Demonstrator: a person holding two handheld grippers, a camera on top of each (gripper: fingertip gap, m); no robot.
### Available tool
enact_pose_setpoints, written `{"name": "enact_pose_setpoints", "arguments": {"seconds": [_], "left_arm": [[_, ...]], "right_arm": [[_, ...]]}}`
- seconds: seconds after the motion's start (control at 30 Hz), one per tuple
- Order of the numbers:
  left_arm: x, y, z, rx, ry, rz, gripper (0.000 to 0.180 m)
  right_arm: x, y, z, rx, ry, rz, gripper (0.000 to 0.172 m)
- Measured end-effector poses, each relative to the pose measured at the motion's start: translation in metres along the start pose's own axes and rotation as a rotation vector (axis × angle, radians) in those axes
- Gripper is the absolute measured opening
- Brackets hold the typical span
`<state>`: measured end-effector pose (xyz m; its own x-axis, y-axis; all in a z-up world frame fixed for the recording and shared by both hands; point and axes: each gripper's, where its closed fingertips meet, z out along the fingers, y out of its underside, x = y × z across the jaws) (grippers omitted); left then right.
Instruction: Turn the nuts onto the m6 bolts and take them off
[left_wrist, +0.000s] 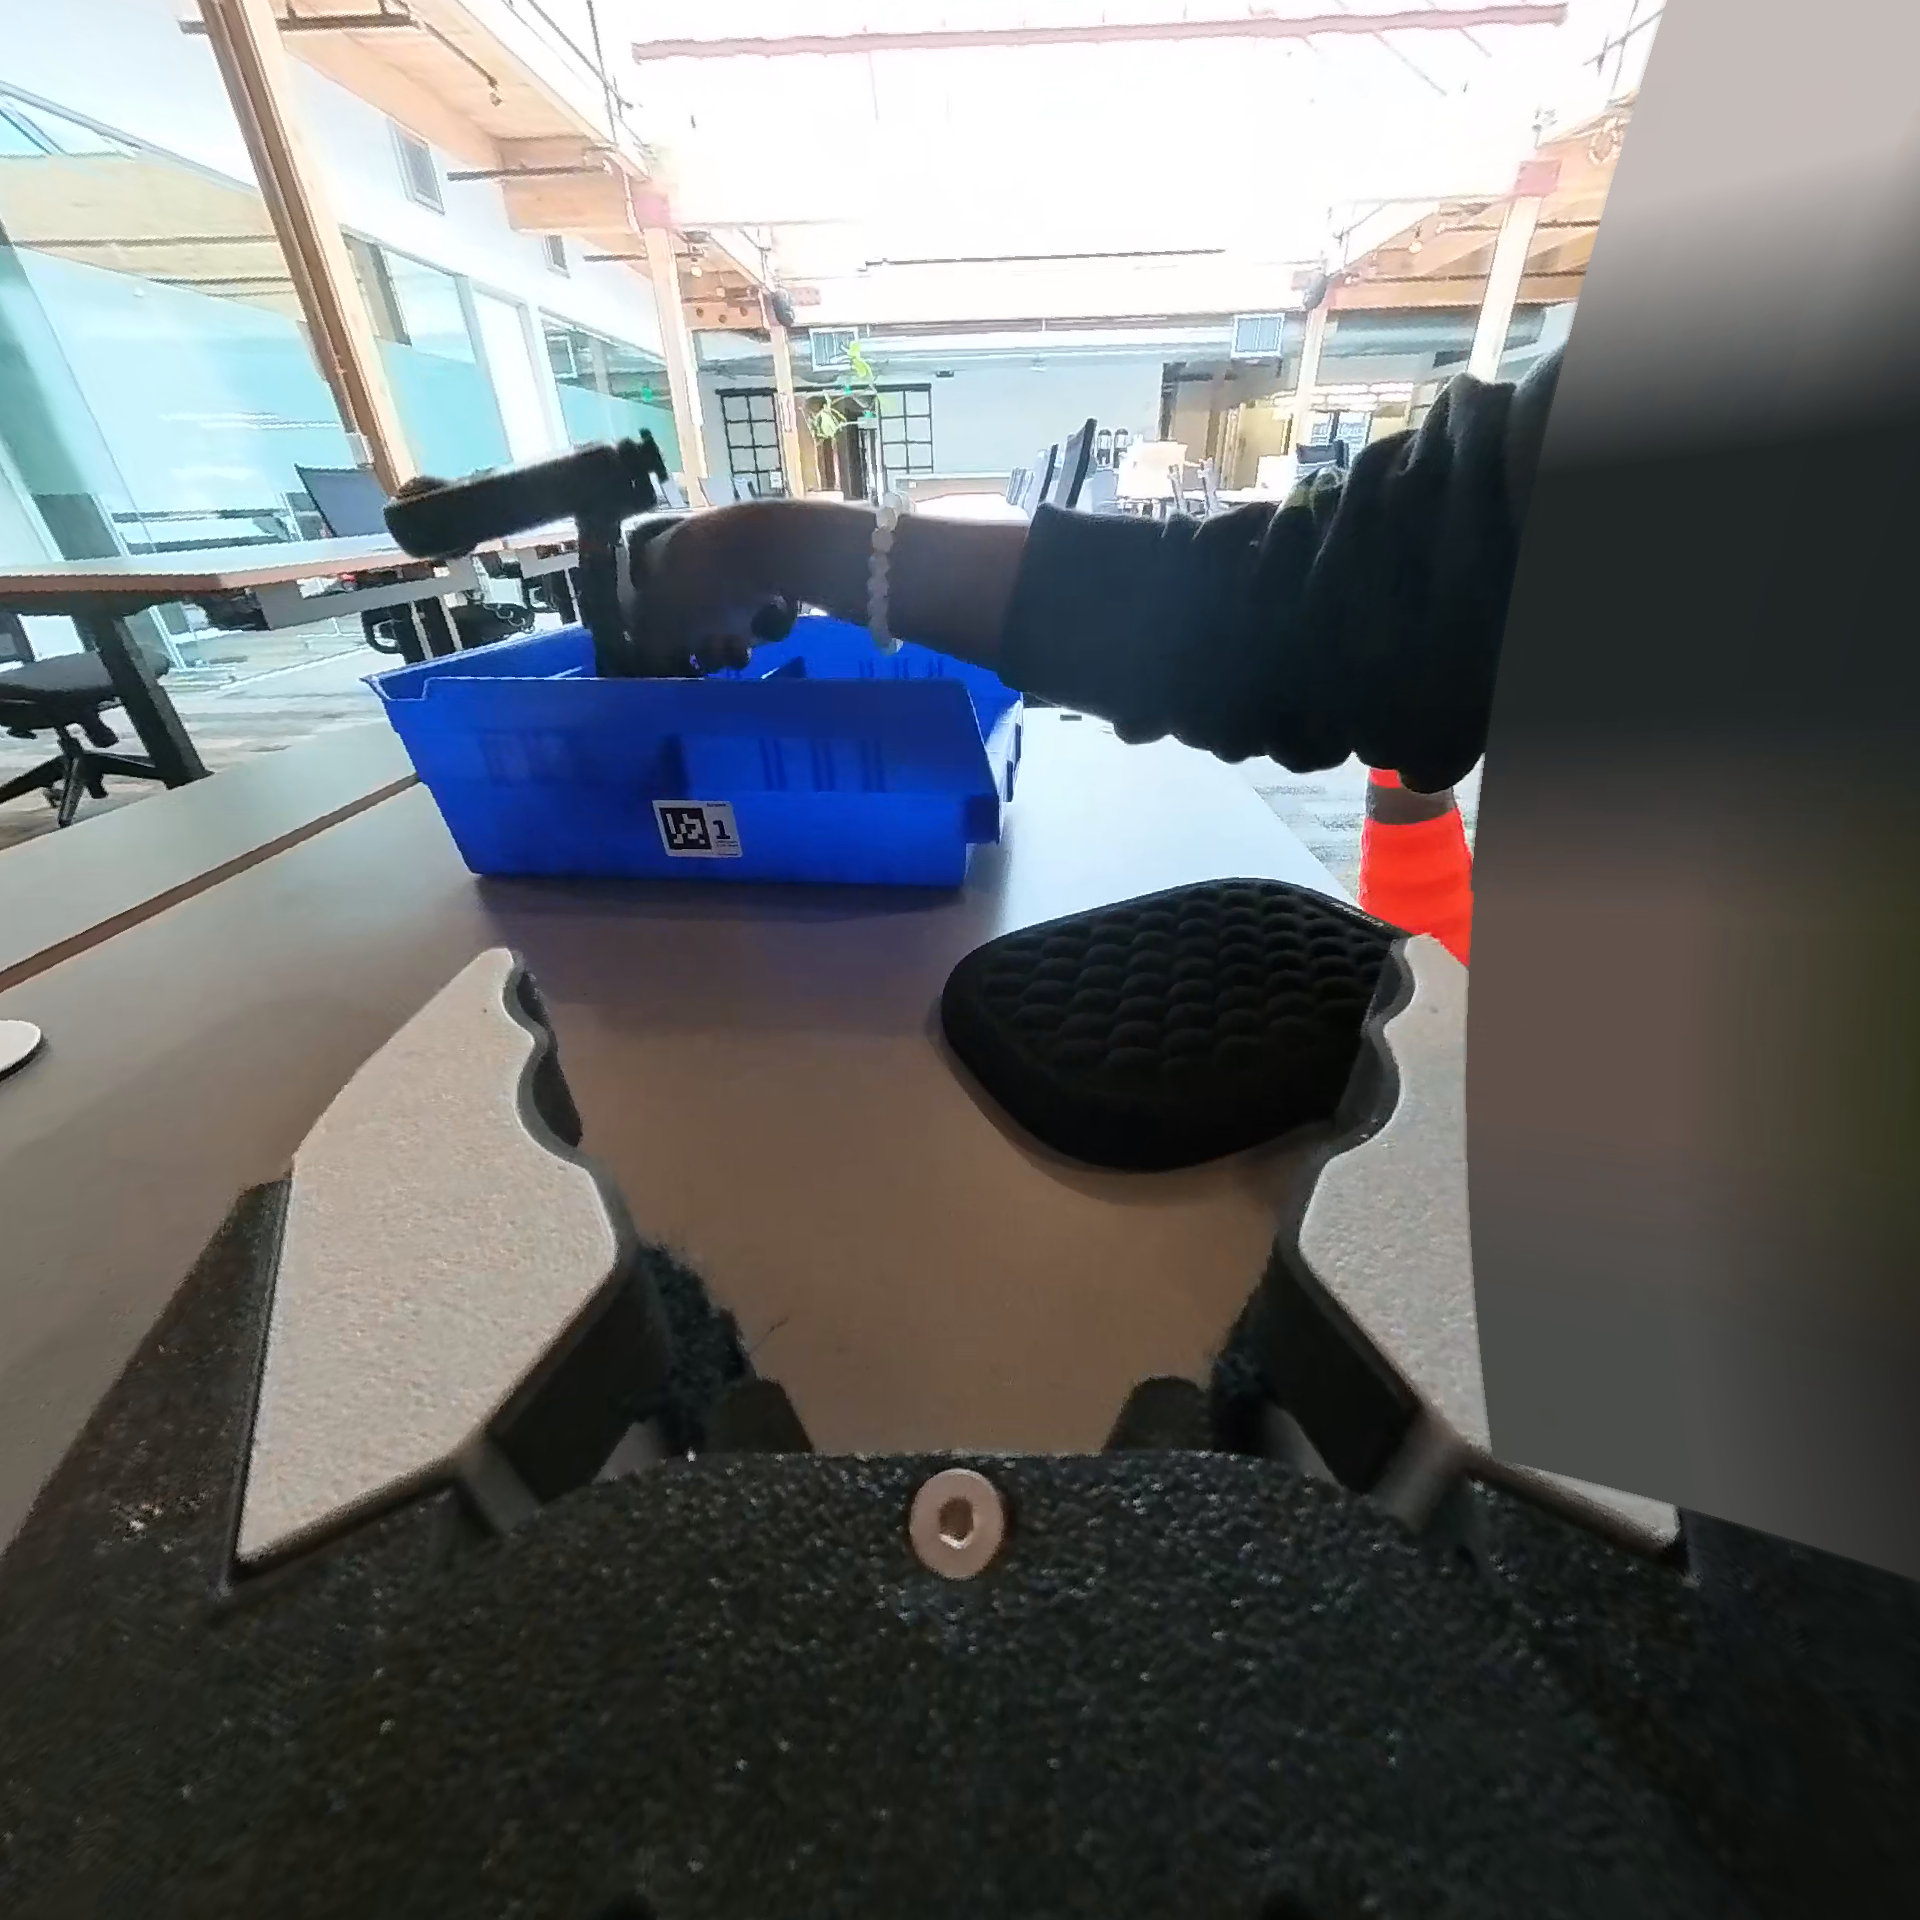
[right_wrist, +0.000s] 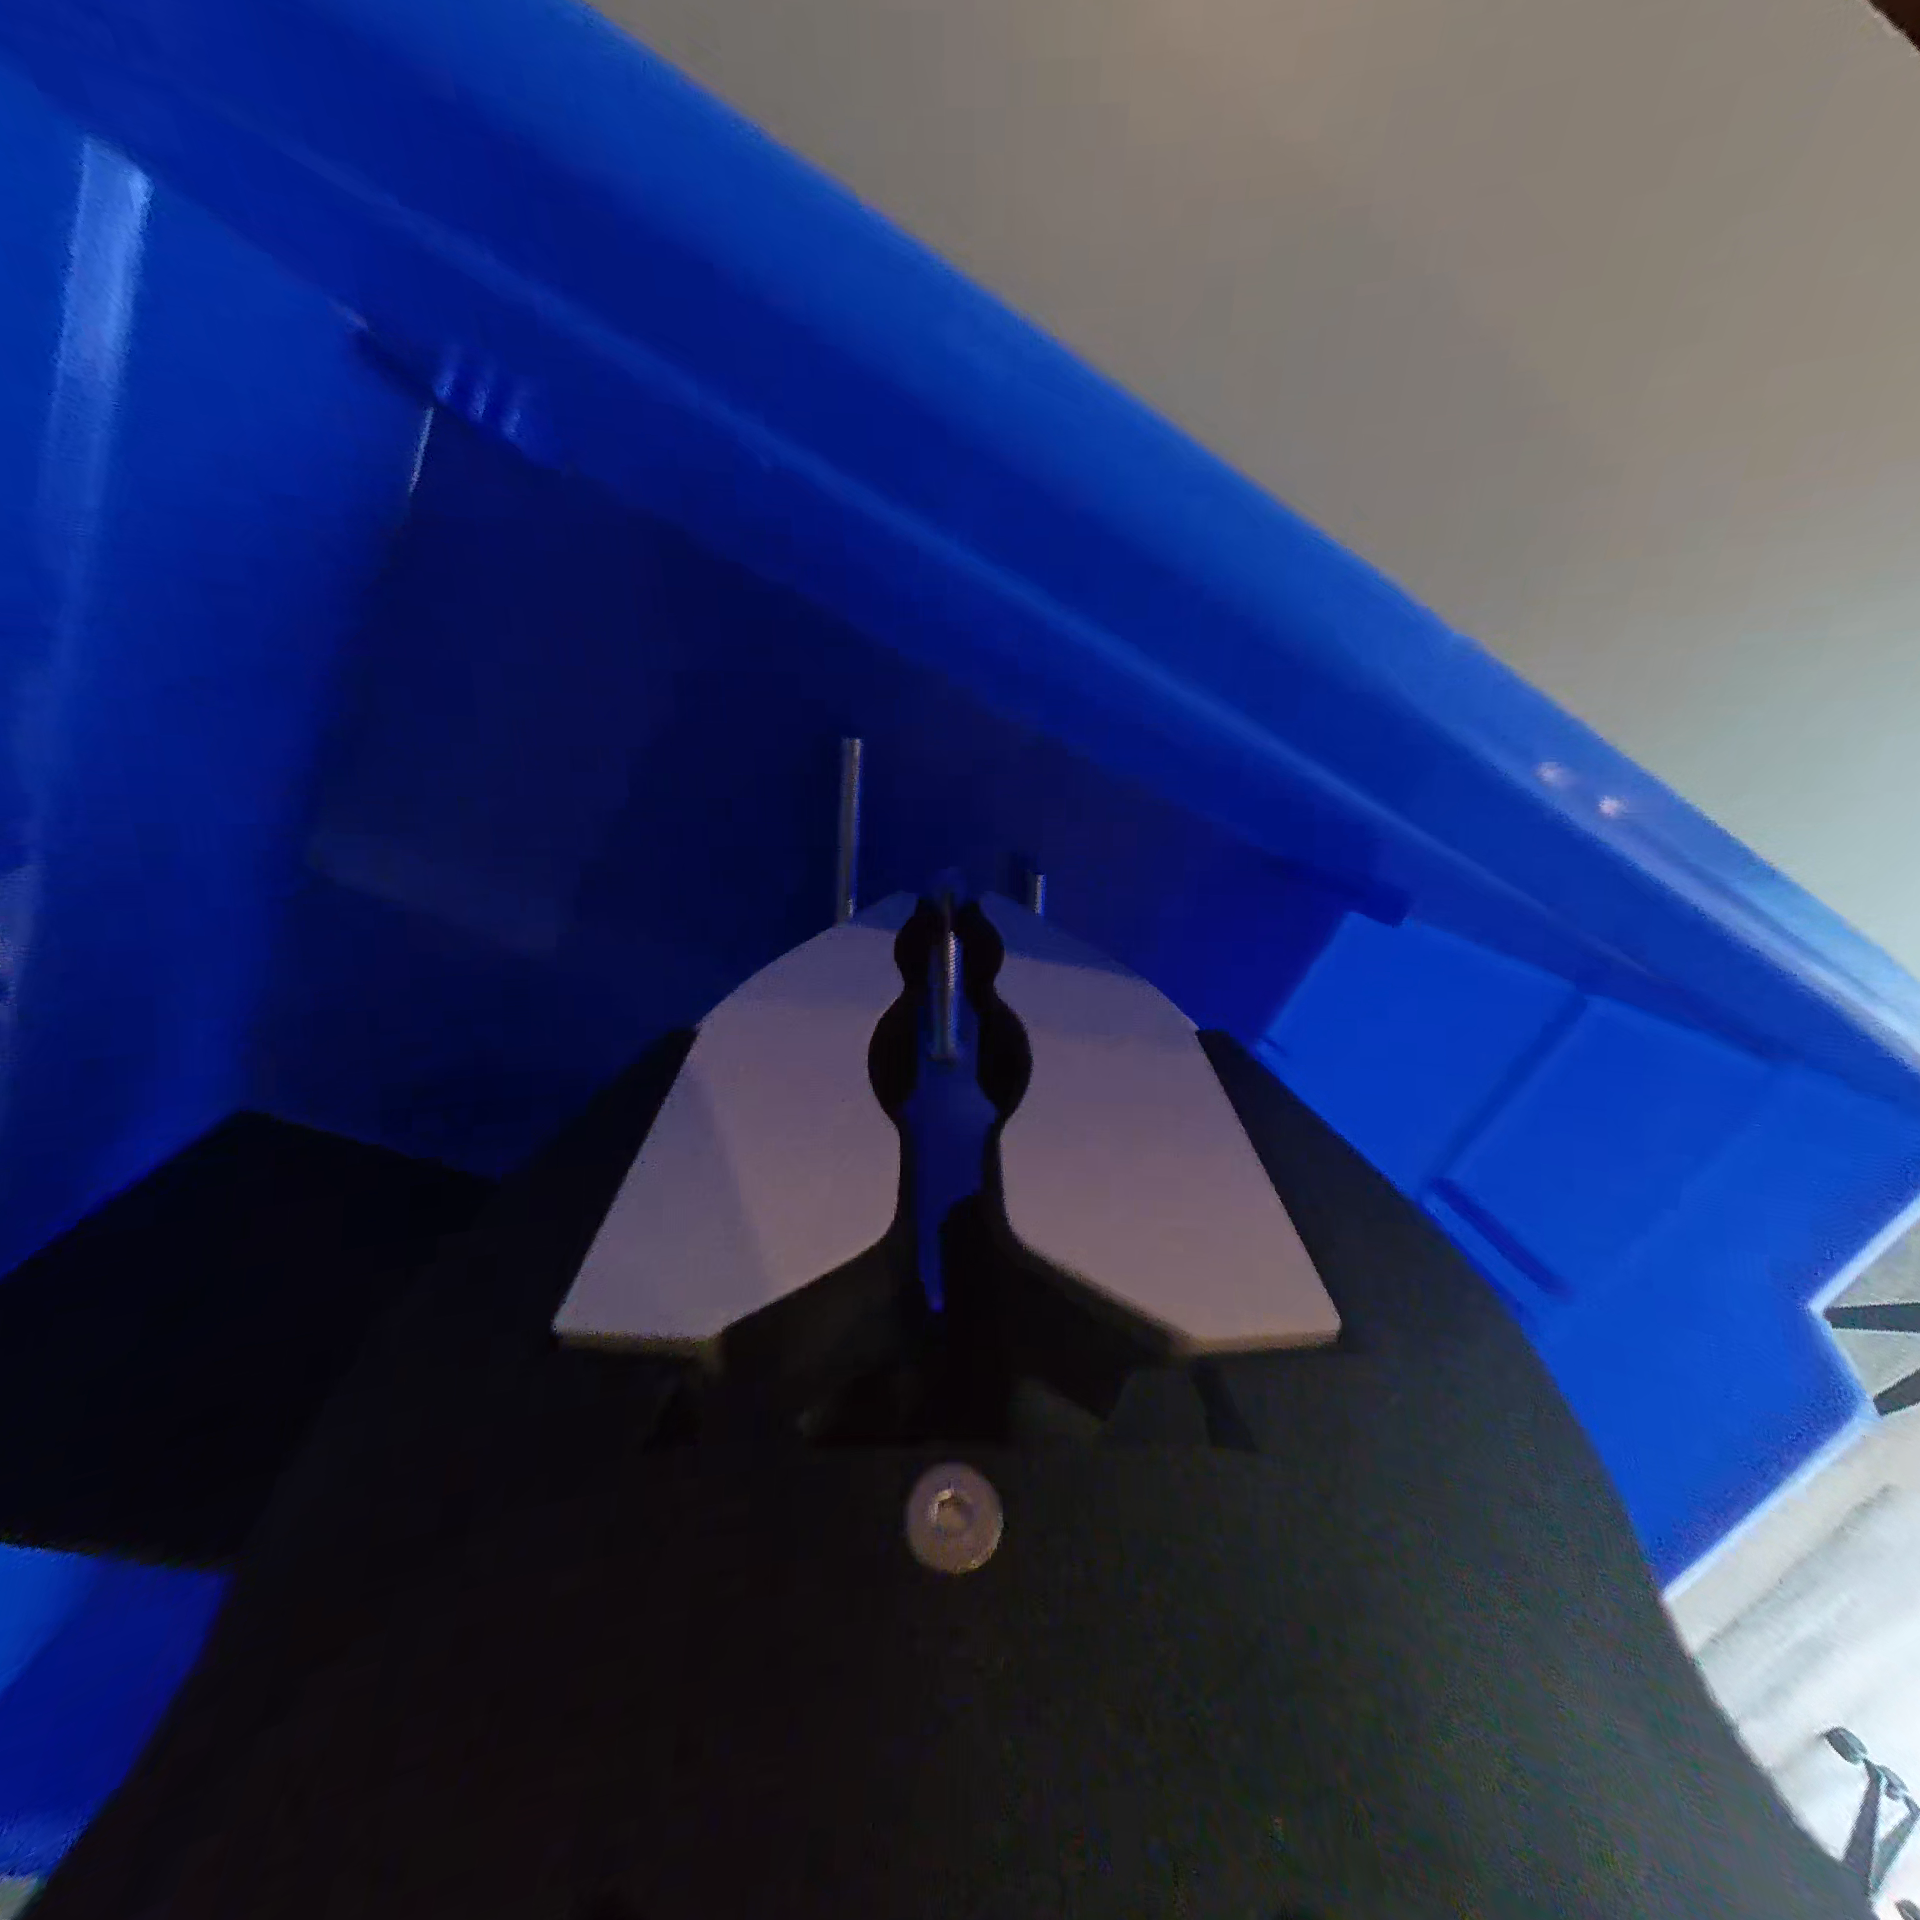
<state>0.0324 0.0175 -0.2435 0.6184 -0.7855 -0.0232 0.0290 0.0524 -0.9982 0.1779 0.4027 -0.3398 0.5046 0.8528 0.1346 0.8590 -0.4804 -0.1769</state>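
Left gripper (left_wrist: 961, 1023): jaws spread wide, nothing between them, hovering over the grey-brown tabletop (left_wrist: 790, 1164). Beyond it, a blue plastic divided bin (left_wrist: 727, 790). Right gripper (right_wrist: 943, 971), inside that bin: fingers closed on a slim silver threaded bolt (right_wrist: 943, 987); two more bolts (right_wrist: 850, 821) just behind.

Big open office here, daylight blowing out the ceiling (left_wrist: 1039, 125). Wooden posts (left_wrist: 301, 239) are running up left of it, with frosted glass walls (left_wrist: 208, 416) sitting beside them. A desk (left_wrist: 208, 571) and black office chair (left_wrist: 73, 707) are standing below that glass, plus an orange cone (left_wrist: 1418, 862) off right.
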Motion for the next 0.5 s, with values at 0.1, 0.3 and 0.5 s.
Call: {"name": "enact_pose_setpoints", "arguments": {"seconds": [0.1, 0.3, 0.5], "left_arm": [[-0.001, 0.0, -0.001, -0.002, -0.004, -0.007, 0.142], [-0.005, 0.0, -0.001, -0.008, -0.03, 0.002, 0.136], [-0.018, -0.001, -0.006, -0.011, -0.104, 0.017, 0.116]], "right_arm": [[0.003, -0.002, -0.002, 0.017, 0.015, 0.022, 0.012], [0.002, -0.019, -0.049, 0.292, 0.041, 0.091, 0.019], [-0.077, -0.032, -0.148, 0.862, -0.097, 0.037, 0.043]]}}
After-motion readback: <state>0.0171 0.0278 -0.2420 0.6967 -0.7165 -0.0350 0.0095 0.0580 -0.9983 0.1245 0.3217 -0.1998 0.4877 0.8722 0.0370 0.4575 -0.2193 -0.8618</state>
